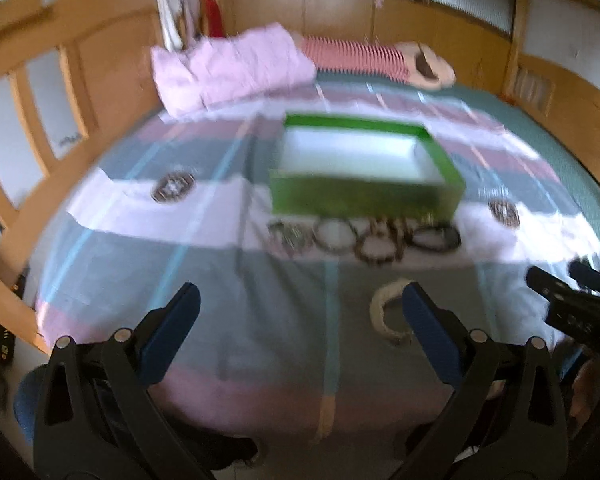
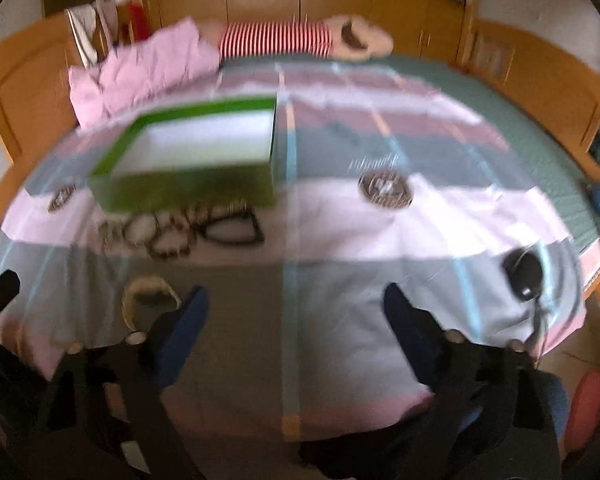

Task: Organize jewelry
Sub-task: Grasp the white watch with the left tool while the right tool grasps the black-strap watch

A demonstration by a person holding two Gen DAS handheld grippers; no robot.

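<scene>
An open green box [image 1: 364,196] with a white inside stands on the bed; it also shows in the right wrist view [image 2: 188,188]. Several bracelets and necklaces [image 1: 364,236] lie in a row just in front of it, seen too in the right wrist view [image 2: 180,228]. A cream bangle [image 1: 384,312] lies apart, nearer me, beside the left gripper's right finger; it shows in the right wrist view [image 2: 148,300]. My left gripper [image 1: 300,308] is open and empty above the bedspread. My right gripper [image 2: 296,312] is open and empty. Both views are blurred.
The striped bedspread [image 1: 180,272] covers the bed. A pink quilt [image 1: 228,68] and a striped pillow [image 1: 356,56] lie at the head. A black device with a cable [image 2: 524,272] lies at the right. Wooden bed frame [image 1: 40,92] surrounds it.
</scene>
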